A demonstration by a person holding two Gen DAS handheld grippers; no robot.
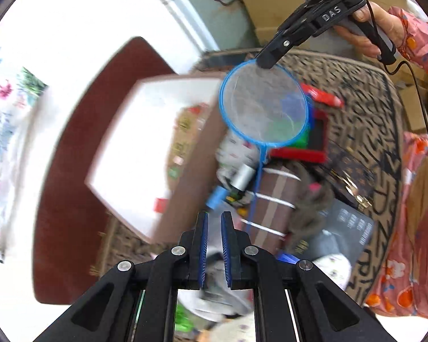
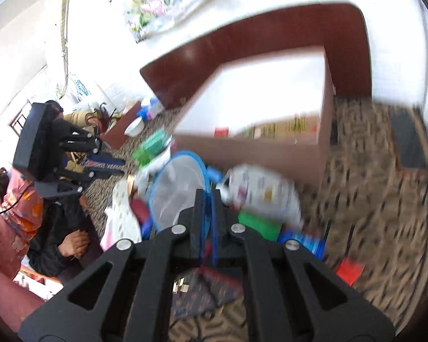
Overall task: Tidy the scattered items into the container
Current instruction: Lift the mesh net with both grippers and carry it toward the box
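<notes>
A round net with a blue rim and long blue handle [image 1: 264, 105] hangs over a pile of scattered items. My right gripper [image 1: 264, 62] is shut on the top of its rim. In the right wrist view the net [image 2: 177, 188] sits just left of that gripper [image 2: 207, 196], with the blue rim pinched between the pads. The open cardboard box [image 1: 145, 142] with a white inside stands left of the pile on the patterned carpet [image 1: 356, 91]. My left gripper [image 1: 214, 219] is shut with nothing in it, above the pile's near edge, and it shows at the left [image 2: 121, 166].
The pile holds a red-framed toy [image 1: 314, 148], a brown striped cloth [image 1: 276, 199], a silver cylinder [image 1: 242, 176], a dark booklet [image 1: 348, 228] and a white printed pack [image 2: 262, 193]. A red block [image 2: 348, 270] lies apart. Dark wooden furniture [image 1: 71, 171] stands behind the box. A person's hand [image 2: 74, 242] rests at the left.
</notes>
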